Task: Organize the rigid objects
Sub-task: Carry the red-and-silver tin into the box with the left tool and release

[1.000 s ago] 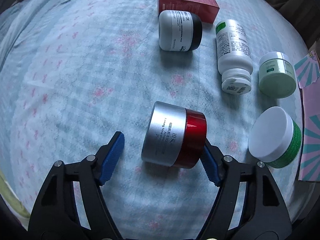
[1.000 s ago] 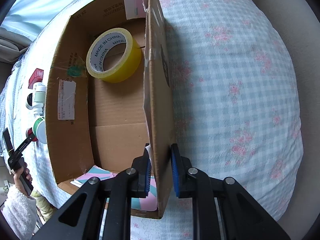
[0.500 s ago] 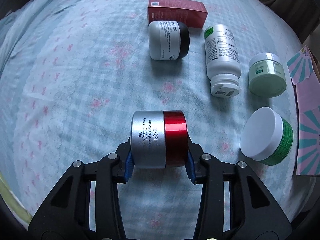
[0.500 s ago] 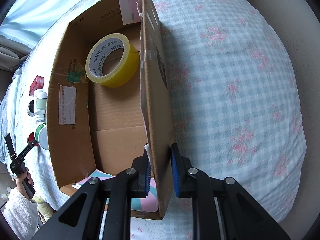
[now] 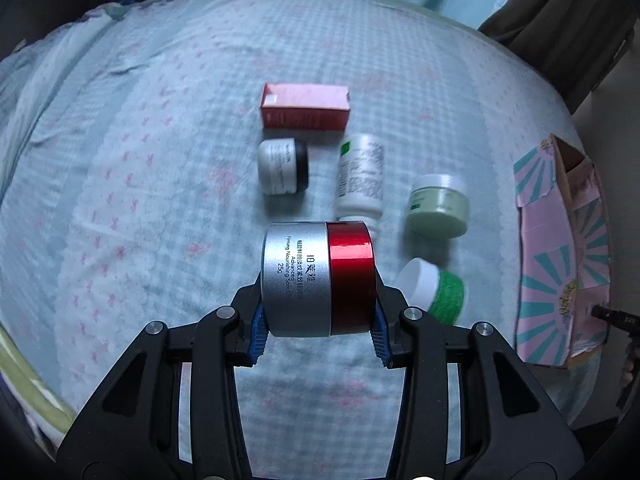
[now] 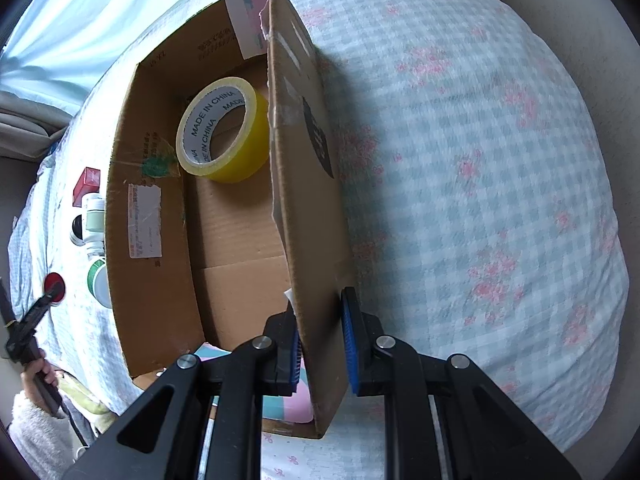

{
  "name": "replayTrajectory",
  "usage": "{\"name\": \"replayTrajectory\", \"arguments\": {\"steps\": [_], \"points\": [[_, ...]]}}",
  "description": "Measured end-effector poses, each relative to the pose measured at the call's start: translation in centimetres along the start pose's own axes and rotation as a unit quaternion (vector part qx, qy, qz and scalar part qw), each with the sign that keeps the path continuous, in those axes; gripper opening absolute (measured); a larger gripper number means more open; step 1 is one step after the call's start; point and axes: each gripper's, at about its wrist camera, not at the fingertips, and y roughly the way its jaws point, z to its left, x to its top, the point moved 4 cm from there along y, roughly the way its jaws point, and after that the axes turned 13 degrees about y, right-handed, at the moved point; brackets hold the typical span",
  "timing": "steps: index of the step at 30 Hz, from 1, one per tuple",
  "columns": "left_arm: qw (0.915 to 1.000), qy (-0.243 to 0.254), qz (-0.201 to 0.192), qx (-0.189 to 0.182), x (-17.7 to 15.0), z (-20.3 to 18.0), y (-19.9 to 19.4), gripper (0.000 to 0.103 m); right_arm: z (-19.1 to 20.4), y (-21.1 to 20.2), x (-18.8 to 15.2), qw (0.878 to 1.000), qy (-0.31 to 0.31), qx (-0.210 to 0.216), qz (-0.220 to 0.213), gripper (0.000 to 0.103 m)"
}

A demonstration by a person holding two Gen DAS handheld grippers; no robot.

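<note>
- On the left: left gripper (image 5: pixel 318 326) clamped on the silver and red jar (image 5: pixel 318 278), one pad on the silver end, one on the red end.
- Looks lifted off the bed (image 5: pixel 140 200), up in front of the other things.
- Step in hand, as a guess: carrying this jar over to the box.
- Next move, as a guess: swing right toward the box, go over its near wall, lower the jar inside, then let go. Must hold it tight, since smooth round metal may slip.
- Lying on the bed, from left to right: a pink carton (image 5: pixel 306 110) farthest off, a black and white jar (image 5: pixel 282 166), a white bottle (image 5: pixel 360 178), a pale green jar (image 5: pixel 438 206), and a green jar with a white lid (image 5: pixel 434 290) near the right edge.
- At the right edge of the bed: a box flap with pink and teal stripes (image 5: pixel 560 260).
- On the right: right gripper (image 6: pixel 320 340) pinched on the right wall of the cardboard box (image 6: pixel 304 200), holding it steady.
- Seen only from the right camera: the inside of the box, with a roll of yellow tape (image 6: pixel 224 132) at the far end and bare room in the middle.
- Seen only from the left camera: the writing on the held jar and how the pads sit on it.
</note>
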Motion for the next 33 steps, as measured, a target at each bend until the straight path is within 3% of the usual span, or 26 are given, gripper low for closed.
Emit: {"name": "replayTrajectory", "arguments": {"steps": [8,16,24,33], "points": [[0.9957,0.072,-0.040,-0.043,8.2,-9.4,-5.5,0.038,-0.3,-0.2,0.1,1.000,-0.005,0.006,0.005,0.017],[0.9820,0.146,-0.053,-0.107,14.1,-22.8,-4.8,0.038,0.0,-0.2,0.2,1.000,-0.007,0.006,0.005,0.017],[0.9640,0.214,-0.015,-0.157,14.0,-34.0,-0.9,0.038,0.3,0.0,0.0,1.000,0.000,0.015,0.006,0.017],[0.9510,0.250,0.041,-0.178,10.5,-39.7,4.2,0.038,0.0,0.0,0.1,1.000,0.007,0.019,0.007,0.017]]}}
